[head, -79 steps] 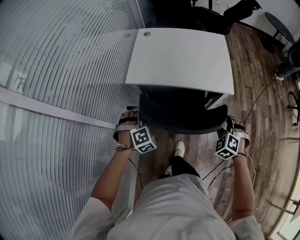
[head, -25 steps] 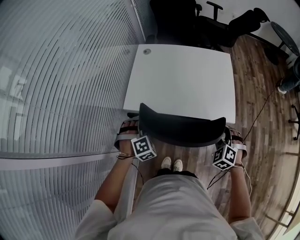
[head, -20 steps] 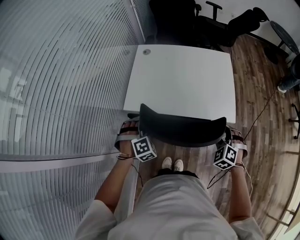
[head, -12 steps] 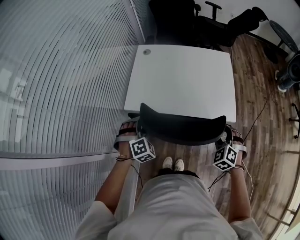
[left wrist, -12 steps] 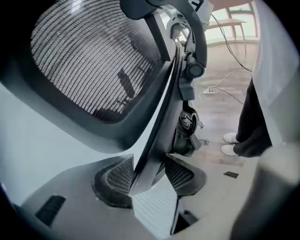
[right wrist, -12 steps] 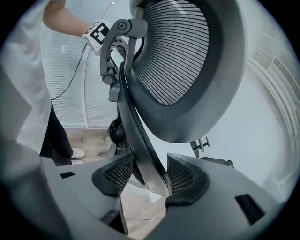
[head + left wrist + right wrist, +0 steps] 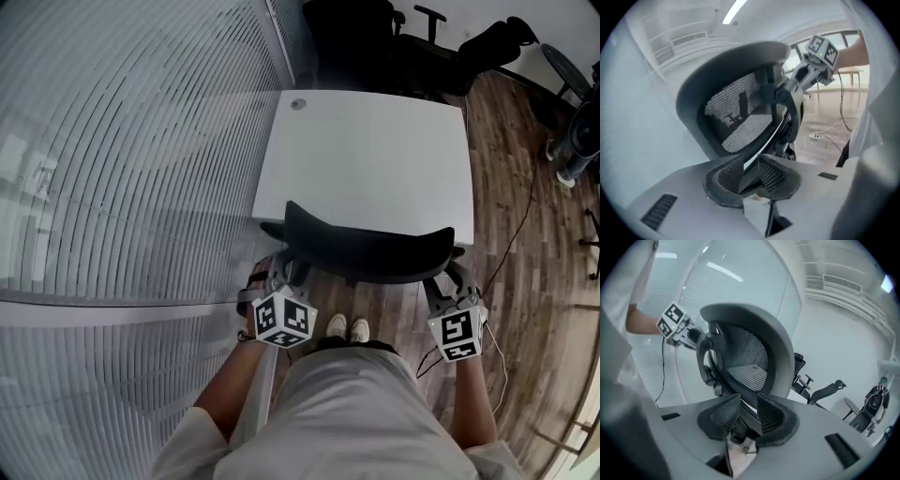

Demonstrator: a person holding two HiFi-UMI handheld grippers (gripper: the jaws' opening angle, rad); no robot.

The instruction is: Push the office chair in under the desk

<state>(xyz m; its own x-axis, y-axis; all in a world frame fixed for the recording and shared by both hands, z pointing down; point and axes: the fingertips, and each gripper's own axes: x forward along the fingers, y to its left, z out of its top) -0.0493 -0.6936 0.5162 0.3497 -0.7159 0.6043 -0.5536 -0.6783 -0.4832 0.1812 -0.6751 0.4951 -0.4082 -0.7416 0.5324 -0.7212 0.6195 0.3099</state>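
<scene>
Mesh-backed black office chair ahead of my left gripper and right gripper; jaws just narrowed, half apart, empty. Only head view shows smooth white desk.

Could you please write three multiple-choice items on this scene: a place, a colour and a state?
1. The desk's round cable grommet sits at its: A near right corner; B far left corner; C centre.
2. The desk top is: A white; B black; C red.
3. The office chair is: A tipped over; B pushed in against the desk; C far from the desk.
Key: B, the grommet lies by the far left corner; A, the top shows plain white; B, the backrest stands at the desk's near edge.
</scene>
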